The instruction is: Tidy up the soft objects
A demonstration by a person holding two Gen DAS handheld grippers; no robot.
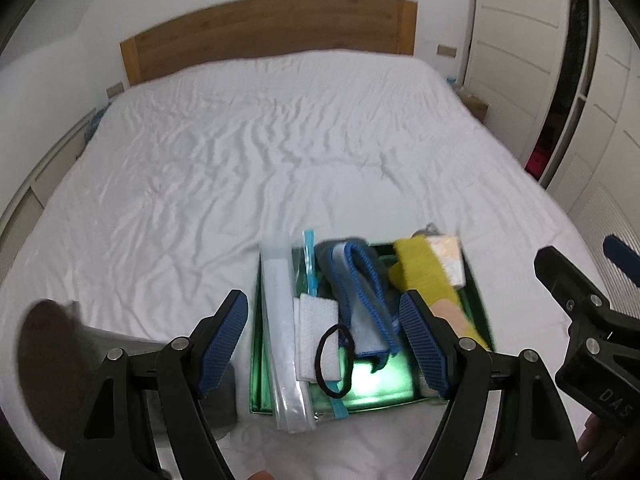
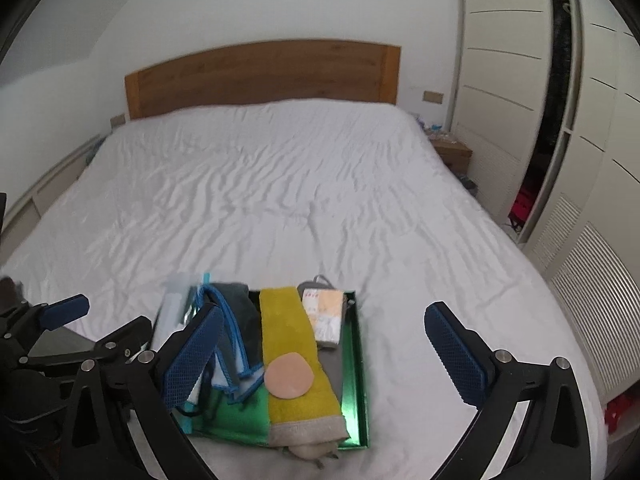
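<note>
Looks nearly done imo: soft stuff sits packed in the green tray (image 2: 354,364) on the bed (image 1: 240,152) — yellow towel (image 2: 286,332) w/ a beige pad (image 2: 289,376) on it, blue-edged cloth (image 1: 360,292), black hair tie (image 1: 334,358), clear zip bag (image 1: 286,344) hanging over the rim, maybe needs tucking. My left gripper (image 1: 322,344) & right gripper (image 2: 324,352) hover above, angled down at the tray, fingers apart, nothing held.

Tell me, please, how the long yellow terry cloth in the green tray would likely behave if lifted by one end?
The long yellow terry cloth looks soft and flat, so it would probably droop. The round beige pad resting on it would likely slide off. Its fuzzy pile should grip well and looks unlikely to slip.
</note>
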